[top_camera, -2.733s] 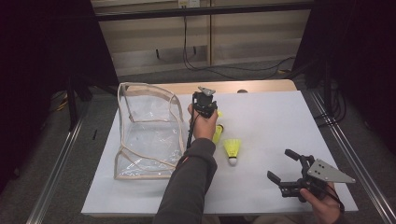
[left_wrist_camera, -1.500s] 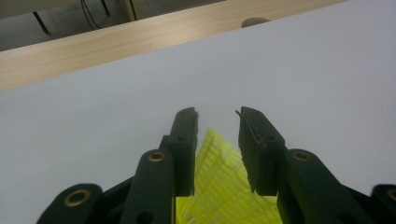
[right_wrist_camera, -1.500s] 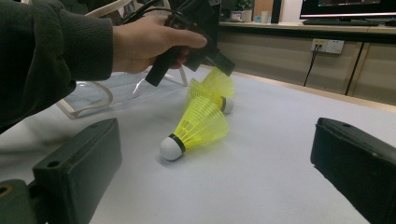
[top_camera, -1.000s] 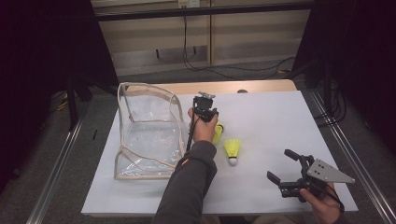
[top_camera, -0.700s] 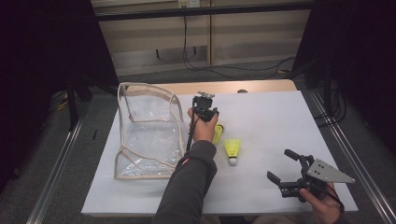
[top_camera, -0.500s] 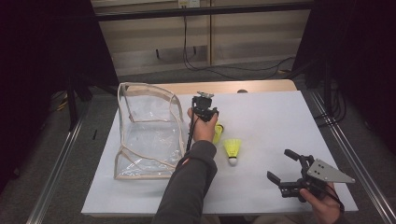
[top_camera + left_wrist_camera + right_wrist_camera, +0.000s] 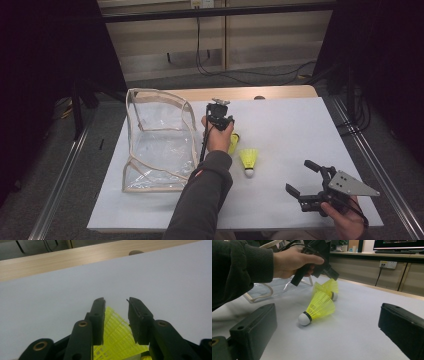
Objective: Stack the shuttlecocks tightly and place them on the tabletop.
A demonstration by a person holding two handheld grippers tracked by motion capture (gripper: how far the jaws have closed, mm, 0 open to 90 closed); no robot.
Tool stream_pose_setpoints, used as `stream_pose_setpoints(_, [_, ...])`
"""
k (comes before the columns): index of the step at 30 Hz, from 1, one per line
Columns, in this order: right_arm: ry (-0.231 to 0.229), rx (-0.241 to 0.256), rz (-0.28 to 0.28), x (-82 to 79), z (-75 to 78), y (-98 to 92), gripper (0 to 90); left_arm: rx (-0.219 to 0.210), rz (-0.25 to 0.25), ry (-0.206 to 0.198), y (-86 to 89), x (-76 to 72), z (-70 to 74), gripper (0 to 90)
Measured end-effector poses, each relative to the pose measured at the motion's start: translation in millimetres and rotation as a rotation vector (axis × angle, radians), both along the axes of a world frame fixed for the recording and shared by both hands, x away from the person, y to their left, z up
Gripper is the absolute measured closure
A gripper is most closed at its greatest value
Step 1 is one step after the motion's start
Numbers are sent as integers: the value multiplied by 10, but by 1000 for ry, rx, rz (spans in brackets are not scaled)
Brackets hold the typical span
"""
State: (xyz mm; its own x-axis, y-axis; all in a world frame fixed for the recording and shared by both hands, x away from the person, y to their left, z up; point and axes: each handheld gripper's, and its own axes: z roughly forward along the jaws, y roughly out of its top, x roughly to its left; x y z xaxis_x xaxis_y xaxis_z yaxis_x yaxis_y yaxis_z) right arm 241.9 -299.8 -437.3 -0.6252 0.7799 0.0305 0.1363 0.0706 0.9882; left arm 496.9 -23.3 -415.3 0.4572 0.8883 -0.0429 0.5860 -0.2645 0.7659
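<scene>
White table (image 7: 300,125) with a wooden far edge. Clear plastic pouch (image 7: 157,142) with beige trim stands open on the left part of the table, mouth up, walls slumped.

Two yellow shuttlecocks lie near table centre. Near shuttlecock (image 7: 248,161) lies on its side, white cork toward the person, skirt pointing away; in the right gripper view (image 7: 318,308) it sits between the two jaws in the frame but well ahead of them, not touching. Far shuttlecock (image 7: 233,142) is just beside it, toward the pouch, partly hidden in the high view by the left hand (image 7: 218,139); the right gripper view shows it (image 7: 329,288) lying behind the near one, cork to the right, skirts touching or nearly so — cannot tell which.

Left gripper (image 7: 220,114) is held above the far shuttlecock, just right of the pouch, angled down toward the table. Its own view (image 7: 116,315) shows the jaws apart with a clear gap, the yellow mesh skirt (image 7: 117,336) below and between them; the jaws straddle the skirt and grip nothing — contact with the mesh cannot be told.

Right gripper (image 7: 306,179) sits at the near right corner of the table, held low by the right hand (image 7: 345,220), jaws spread wide, nothing between them, well apart from both shuttlecocks. Grey three-cornered plate (image 7: 352,184) on top of it.
</scene>
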Motion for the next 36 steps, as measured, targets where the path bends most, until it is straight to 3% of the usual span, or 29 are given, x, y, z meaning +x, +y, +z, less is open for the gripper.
stream_pose_setpoints(36, [0,-3,2,0,-2,4,13,6,-21,10,-15,-68,46,708])
